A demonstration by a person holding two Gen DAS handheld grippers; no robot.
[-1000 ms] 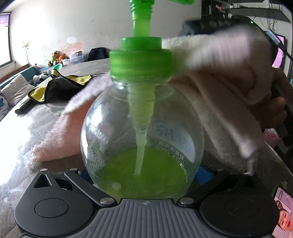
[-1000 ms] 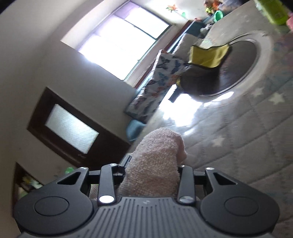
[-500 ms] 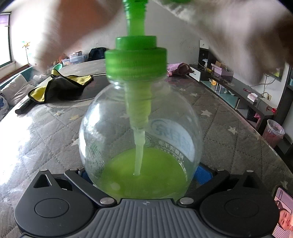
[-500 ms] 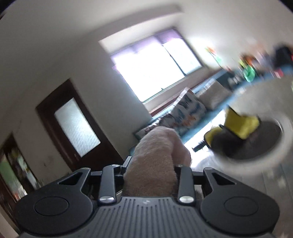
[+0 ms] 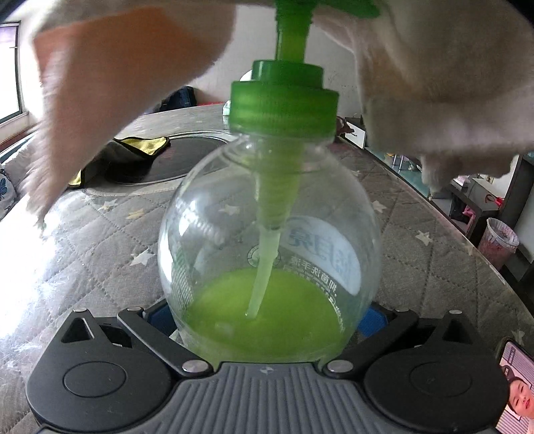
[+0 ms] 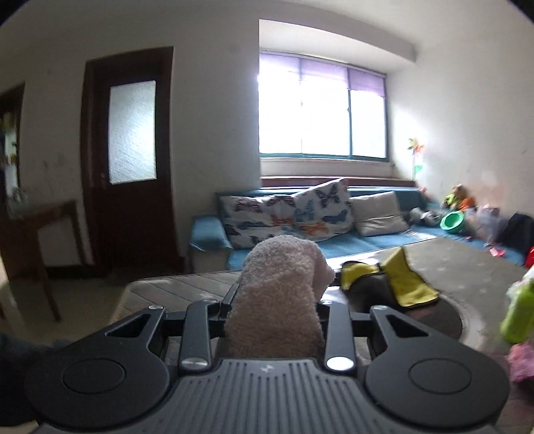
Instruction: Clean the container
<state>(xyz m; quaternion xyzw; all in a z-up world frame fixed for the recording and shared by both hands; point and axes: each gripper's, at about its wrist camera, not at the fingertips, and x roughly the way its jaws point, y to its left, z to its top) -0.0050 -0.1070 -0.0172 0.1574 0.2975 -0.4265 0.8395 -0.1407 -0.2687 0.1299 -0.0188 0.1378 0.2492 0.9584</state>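
Wiping seems mid-course, judging by the pale towel (image 5: 126, 66) draped left and right above the round soap bottle (image 5: 270, 233), which the left claw (image 5: 267, 320) clamps over the quilted desk (image 5: 100, 240), while the right claw (image 6: 277, 320), closed on the towel, has open room ahead.

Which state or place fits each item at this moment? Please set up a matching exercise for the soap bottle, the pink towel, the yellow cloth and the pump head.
Column one:
1. soap bottle
2. pink towel
3. yellow cloth
4. pump head

Column two:
A. lying on the dark round plate on the table
B. clamped in the right gripper
C. held in the left gripper, green liquid at its bottom
D. draped over by towel, at the top edge of the left wrist view

Pairs: 1-C, 2-B, 3-A, 4-D
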